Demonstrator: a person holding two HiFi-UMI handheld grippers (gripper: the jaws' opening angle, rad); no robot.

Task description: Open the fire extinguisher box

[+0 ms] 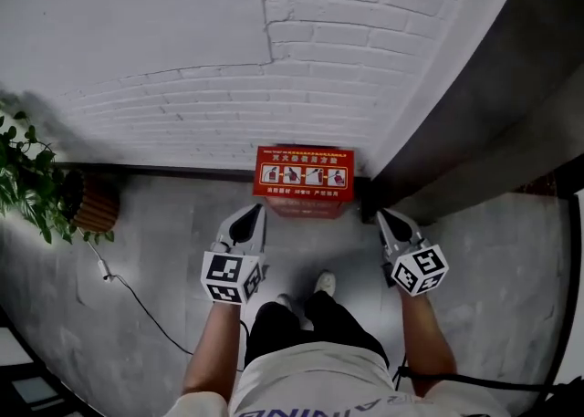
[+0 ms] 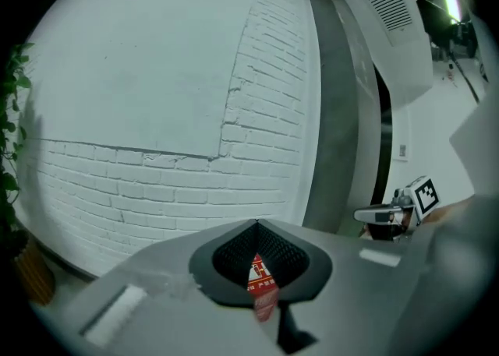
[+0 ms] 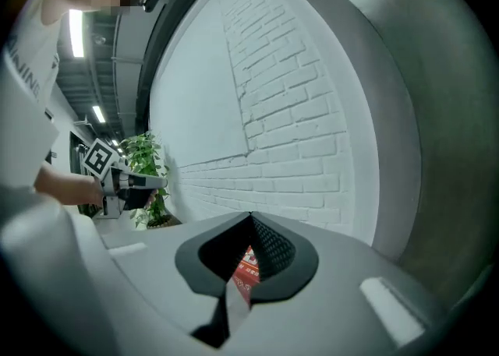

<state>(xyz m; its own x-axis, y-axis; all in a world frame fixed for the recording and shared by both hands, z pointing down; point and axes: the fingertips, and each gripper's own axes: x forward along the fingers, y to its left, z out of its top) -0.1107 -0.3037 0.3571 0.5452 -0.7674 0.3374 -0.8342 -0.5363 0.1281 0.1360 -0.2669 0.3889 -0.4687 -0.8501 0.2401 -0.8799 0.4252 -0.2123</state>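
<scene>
Against the white brick wall (image 1: 182, 59), your red rectangular fire extinguisher box (image 1: 304, 181) sits closed, and your left gripper (image 1: 256, 214) and right gripper (image 1: 383, 218) are both pressed together, empty.

1. Soft, even light covers the white brick wall (image 1: 228, 68).
2. Overhead strip lights (image 3: 76, 33) burn bright in the right gripper view.
3. A faint shadow spreads on the wall beside the plant (image 1: 27, 178).
4. Every view bulges, with black corners; the print on the red box (image 1: 303, 173) looks blurry.
</scene>
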